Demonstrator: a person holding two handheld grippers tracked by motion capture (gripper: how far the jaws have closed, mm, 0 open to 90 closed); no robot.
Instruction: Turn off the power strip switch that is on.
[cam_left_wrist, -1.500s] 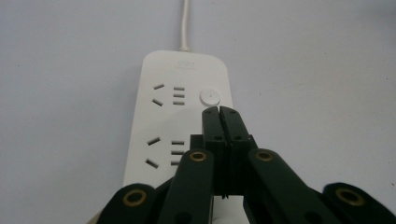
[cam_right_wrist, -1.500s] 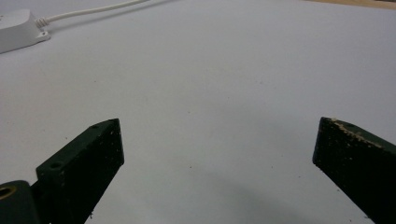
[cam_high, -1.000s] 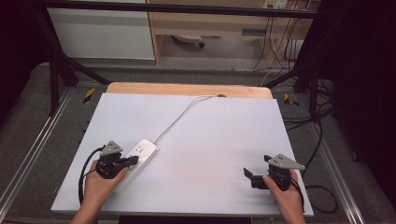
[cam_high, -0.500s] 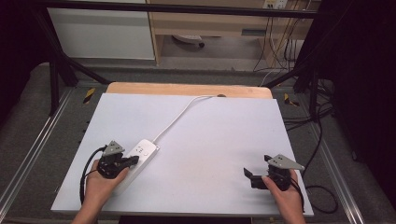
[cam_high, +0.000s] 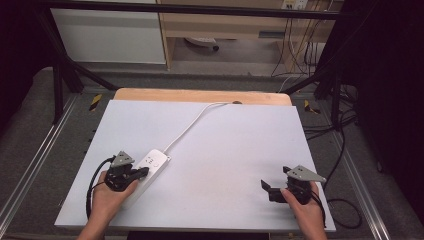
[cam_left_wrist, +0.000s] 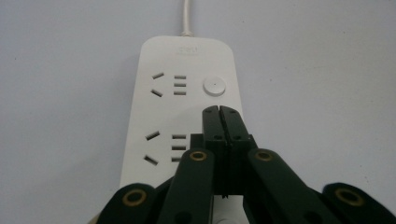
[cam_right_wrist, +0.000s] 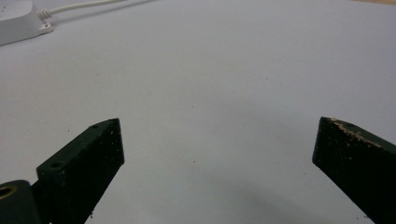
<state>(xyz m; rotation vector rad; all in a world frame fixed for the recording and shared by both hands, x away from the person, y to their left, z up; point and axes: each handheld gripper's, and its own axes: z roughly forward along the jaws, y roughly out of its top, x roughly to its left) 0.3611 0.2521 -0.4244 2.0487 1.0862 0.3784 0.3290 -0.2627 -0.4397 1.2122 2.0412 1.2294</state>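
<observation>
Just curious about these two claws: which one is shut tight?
The left claw, over the white power strip: its jaws meet with no gap. The right claw has jaws spread wide above the table.

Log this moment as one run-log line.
left tool: shut, tips over power strip near its button | right tool: open, empty, over table

1. The right tongs (cam_right_wrist: 217, 154) stand wide open, one black jaw rising at the lower left and the other at the lower right, with nothing between them.
2. The right-hand jaw has pale scuffs along its top edge.
3. Under and beyond the jaws lies the pale grey tabletop (cam_right_wrist: 210, 84).
4. In the far upper left corner sits the end of a white power strip (cam_right_wrist: 16, 21), well apart from the jaws.
5. Its white cord (cam_right_wrist: 84, 5) runs off along the top edge.
</observation>
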